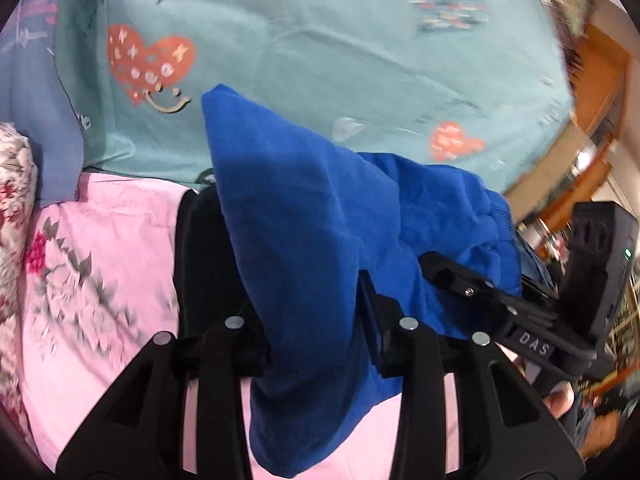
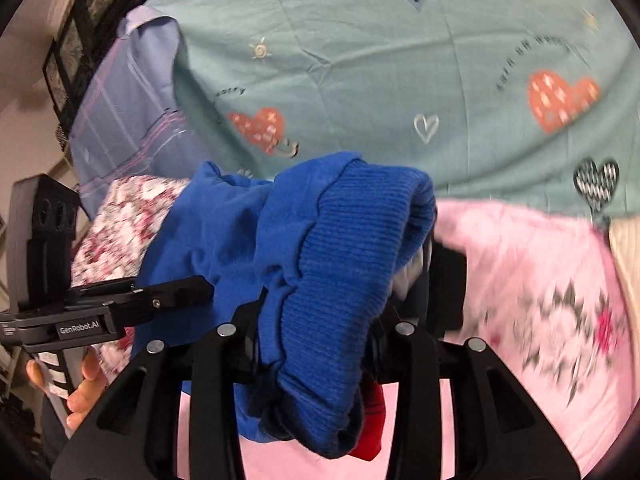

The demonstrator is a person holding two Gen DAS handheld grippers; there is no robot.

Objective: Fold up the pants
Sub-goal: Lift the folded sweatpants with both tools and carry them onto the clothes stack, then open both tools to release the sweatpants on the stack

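Status: early stage; no completed fold is visible.

The blue pants (image 1: 304,208) are lifted clear of the bed (image 1: 360,40) and hang bunched between the two tools, above the teal heart-print sheet and the pink floral cover (image 1: 100,248).

Left hand-held gripper (image 1: 316,320): clenched on a thick fold of the pants fabric, which drapes down between its fingers and below them. The part gripped cannot be identified.

Right hand-held gripper (image 2: 320,320): clenched on the ribbed band (image 2: 344,248) of the pants, probably the waistband or a cuff. A red piece, possibly a label, shows beneath the fabric.

The two tools sit near each other; each is visible at the edge of the other's view.

Remaining, as judged from this state:
1. Spread the garment flat on the bed.
2. Align the legs.
3. Make the folds.

Both views are motion-blurred, so fine detail of the cloth layers is unreliable.
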